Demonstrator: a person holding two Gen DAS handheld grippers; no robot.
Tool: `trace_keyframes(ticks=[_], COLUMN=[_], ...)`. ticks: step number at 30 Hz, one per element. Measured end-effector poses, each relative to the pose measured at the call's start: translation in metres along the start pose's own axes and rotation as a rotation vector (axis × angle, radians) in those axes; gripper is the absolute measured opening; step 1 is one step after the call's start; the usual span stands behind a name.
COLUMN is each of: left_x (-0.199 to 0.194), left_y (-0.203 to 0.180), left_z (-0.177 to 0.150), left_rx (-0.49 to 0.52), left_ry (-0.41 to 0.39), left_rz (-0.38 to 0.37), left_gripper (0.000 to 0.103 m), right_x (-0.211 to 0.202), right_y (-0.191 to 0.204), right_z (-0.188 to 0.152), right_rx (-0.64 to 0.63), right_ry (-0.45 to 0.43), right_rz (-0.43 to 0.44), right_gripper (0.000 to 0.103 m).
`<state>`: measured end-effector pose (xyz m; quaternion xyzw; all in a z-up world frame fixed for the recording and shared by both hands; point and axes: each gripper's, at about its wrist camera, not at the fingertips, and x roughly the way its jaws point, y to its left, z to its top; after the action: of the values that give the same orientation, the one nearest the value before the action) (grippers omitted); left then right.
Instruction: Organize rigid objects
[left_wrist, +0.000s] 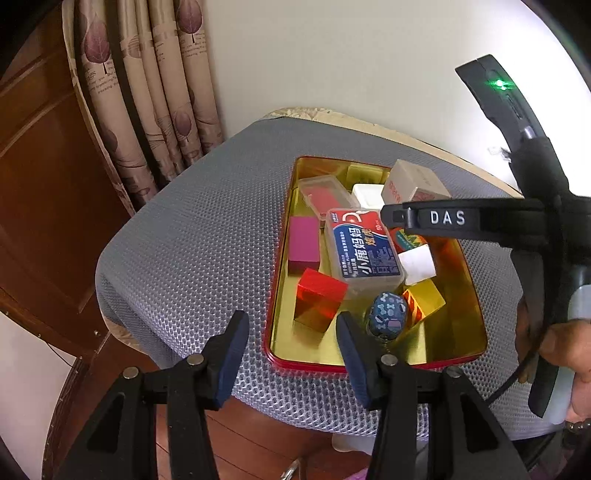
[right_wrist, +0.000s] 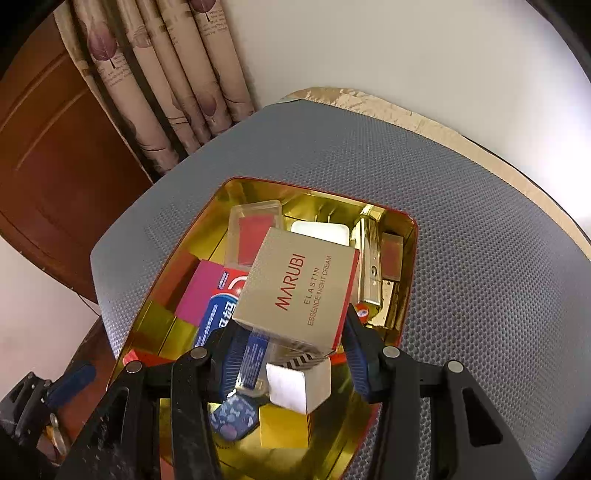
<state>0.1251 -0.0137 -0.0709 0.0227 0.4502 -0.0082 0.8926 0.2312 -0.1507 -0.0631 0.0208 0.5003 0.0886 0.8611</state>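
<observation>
A gold tin tray (left_wrist: 454, 343) with a red rim lies on a grey mesh mat (left_wrist: 203, 221). In it are a blue-labelled floss box (left_wrist: 364, 245), a magenta block (left_wrist: 303, 242), a red block (left_wrist: 319, 299), a white cube (left_wrist: 417, 264), a yellow block (left_wrist: 424, 301) and a blue patterned pebble (left_wrist: 388, 314). My left gripper (left_wrist: 293, 354) hovers open over the tray's near rim, holding nothing. My right gripper (right_wrist: 291, 347) is shut on a cream MARUBI box (right_wrist: 299, 288), held tilted above the tray (right_wrist: 258, 184). In the left wrist view that box (left_wrist: 413, 181) hangs over the tray's far right.
At the tray's far end lie a clear case with a red insert (right_wrist: 255, 229), a white box (right_wrist: 319, 230) and a gold hinged piece (right_wrist: 371, 266). A curtain (left_wrist: 147, 92) and a wooden door (left_wrist: 44, 166) stand to the left. A hand (left_wrist: 565, 347) grips the right tool.
</observation>
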Motion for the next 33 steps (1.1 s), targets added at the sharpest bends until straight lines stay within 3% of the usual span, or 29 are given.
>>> trace_keyframes(ticks=[9,11,13,16,19,21,23,24,27,30,33], left_x=[0.003,0.004,0.004,0.003,0.001,-0.001,-0.005,-0.007,-0.013,-0.021,-0.03], left_y=[0.002,0.003,0.004,0.004,0.007,0.01,0.014,0.015,0.012,0.008,0.005], left_z=[-0.001,-0.001,-0.001,-0.001,-0.002,-0.002,-0.003,-0.003,-0.005,-0.005,-0.005], left_rx=[-0.017,-0.02,-0.024,-0.028,-0.046,-0.073,-0.1,-0.107,-0.092,-0.07,-0.049], left_ry=[0.013,0.016,0.021,0.018,0.011,0.0,-0.024,-0.041,-0.086,-0.135,-0.197], left_rz=[-0.002,-0.001,0.0,0.0,-0.001,-0.014,-0.025,-0.026,0.007,0.019,0.0], left_gripper=[0.05,0.05,0.05,0.05,0.05,0.05,0.05,0.05,0.05,0.05,0.05], right_x=[0.01,0.009,0.005,-0.012,-0.043,-0.066,-0.086,-0.096,-0.119,-0.131,-0.137], right_y=[0.011,0.012,0.012,0.005,-0.002,-0.003,-0.004,-0.003,-0.001,0.002,0.005], right_z=[0.012,0.015,0.017,0.014,0.001,-0.017,-0.037,-0.05,-0.081,-0.1,-0.111], right_rx=[0.005,0.02,0.034,0.061,0.056,0.034,0.025,0.025,0.039,0.051,0.072], right_ry=[0.006,0.002,-0.018,-0.067,-0.178,-0.279,-0.377,-0.432,-0.548,-0.572,-0.573], right_rz=[0.017,0.038,0.026,0.045,-0.022,-0.123,-0.22,-0.275,-0.364,-0.401,-0.38], right_gripper=[0.049,0.057,0.075,0.08,0.08,0.08,0.09,0.103,0.103,0.103,0.103])
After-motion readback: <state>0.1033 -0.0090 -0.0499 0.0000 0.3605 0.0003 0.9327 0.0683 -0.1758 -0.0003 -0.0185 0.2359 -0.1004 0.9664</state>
